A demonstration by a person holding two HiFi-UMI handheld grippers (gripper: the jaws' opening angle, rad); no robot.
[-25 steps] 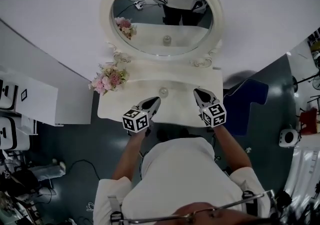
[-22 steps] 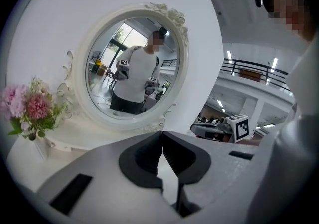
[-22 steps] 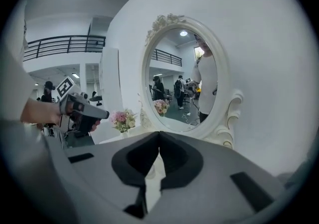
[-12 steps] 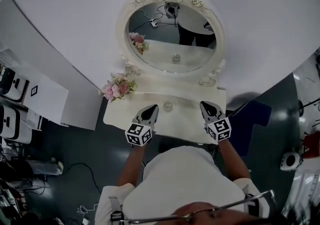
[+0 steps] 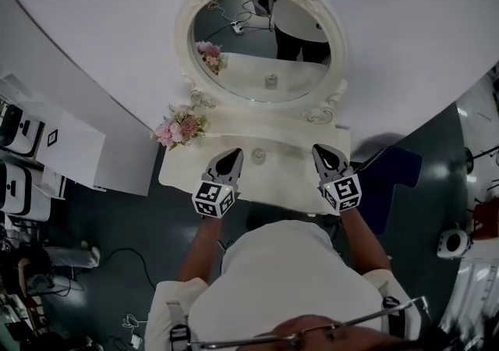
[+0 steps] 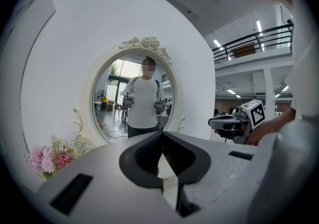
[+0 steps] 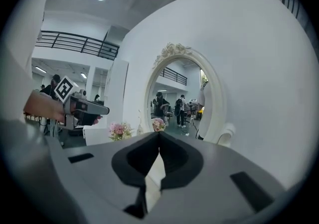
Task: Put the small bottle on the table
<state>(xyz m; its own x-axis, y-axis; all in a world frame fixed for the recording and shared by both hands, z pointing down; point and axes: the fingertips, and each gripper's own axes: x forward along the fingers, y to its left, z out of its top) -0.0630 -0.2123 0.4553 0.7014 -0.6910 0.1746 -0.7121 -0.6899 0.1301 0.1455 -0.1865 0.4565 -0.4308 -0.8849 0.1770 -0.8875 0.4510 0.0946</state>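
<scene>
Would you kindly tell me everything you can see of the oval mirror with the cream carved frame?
The oval mirror stands upright at the back of the cream dressing table, against the white wall. Its cream frame looks like painted carved wood or resin, with roses on the crest and scrolls at the foot. The glass looks whole and reflects the person, the pink flower bouquet and the small bottle.

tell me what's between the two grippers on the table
The small bottle, standing on the table between the left gripper and the right gripper, touching neither; the head view shows it.
</scene>
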